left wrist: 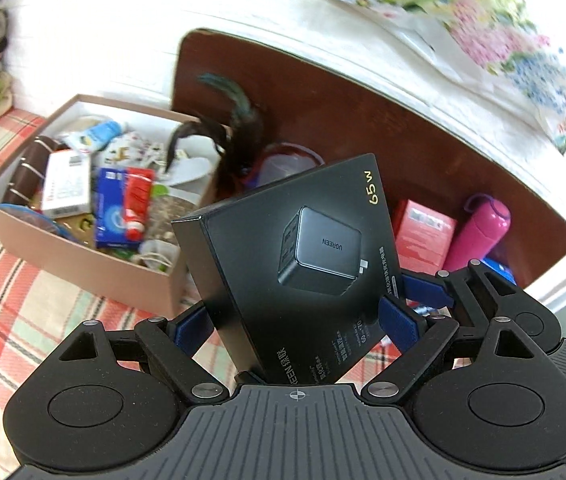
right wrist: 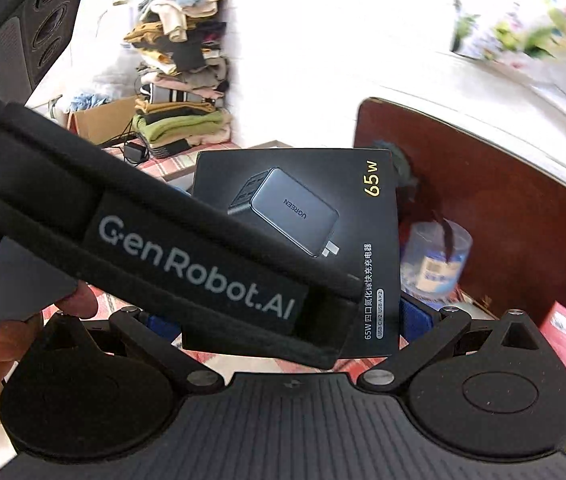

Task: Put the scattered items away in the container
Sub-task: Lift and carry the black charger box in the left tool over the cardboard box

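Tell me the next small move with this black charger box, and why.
Probably carry the charger box left, over the open cardboard container. The left hand-held gripper has its blue pads against both sides of the box, and the container sits just left of it, already holding other items.

The black charger box covers the near end of the cardboard container and most of the red box behind it. In the right wrist view, a branded strap hides the charger box's lower left and the right tool's left finger. The floral fabric smears into blur, and the clear jar's label is unreadable.
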Demonstrator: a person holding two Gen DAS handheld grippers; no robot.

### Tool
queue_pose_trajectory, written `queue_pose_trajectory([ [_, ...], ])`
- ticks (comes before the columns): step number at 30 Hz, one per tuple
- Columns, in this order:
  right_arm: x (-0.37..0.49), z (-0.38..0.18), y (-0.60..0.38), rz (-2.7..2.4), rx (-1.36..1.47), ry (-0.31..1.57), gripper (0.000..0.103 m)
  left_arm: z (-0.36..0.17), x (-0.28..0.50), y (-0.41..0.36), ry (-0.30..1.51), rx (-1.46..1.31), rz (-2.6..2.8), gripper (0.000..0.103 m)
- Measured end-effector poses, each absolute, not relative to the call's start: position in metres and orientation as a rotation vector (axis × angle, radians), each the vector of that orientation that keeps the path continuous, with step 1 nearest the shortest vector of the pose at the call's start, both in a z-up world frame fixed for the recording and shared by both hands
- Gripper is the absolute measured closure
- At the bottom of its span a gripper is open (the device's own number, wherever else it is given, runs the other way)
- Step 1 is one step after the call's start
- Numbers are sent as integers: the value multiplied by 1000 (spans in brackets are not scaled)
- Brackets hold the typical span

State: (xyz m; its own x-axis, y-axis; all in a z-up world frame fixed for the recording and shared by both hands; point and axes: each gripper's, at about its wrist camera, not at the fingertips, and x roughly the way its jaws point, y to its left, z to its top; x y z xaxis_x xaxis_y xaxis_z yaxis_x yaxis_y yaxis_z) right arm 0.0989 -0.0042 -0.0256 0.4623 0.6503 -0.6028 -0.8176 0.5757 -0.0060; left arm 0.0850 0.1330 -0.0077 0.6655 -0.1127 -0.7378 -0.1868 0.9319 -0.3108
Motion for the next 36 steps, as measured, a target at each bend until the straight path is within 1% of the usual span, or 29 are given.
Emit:
queue_pose_trajectory([
  [9, 105, -19, 77, 872, -335, 594, 0, -10, 97, 224, 843, -383, -13, 14],
  [16, 119, -25, 158, 802, -309, 608, 0, -14, 132, 294, 879, -354, -94, 14],
  [23, 149, -30, 226, 707, -276, 658, 0, -17, 169, 364, 915, -323, -175, 14],
  [28, 176, -39, 249, 640, -258, 702, 1, -32, 205, 387, 964, -348, -243, 14],
  [36, 218, -60, 261, 551, -217, 776, 1, -52, 256, 391, 1031, -325, -312, 14],
])
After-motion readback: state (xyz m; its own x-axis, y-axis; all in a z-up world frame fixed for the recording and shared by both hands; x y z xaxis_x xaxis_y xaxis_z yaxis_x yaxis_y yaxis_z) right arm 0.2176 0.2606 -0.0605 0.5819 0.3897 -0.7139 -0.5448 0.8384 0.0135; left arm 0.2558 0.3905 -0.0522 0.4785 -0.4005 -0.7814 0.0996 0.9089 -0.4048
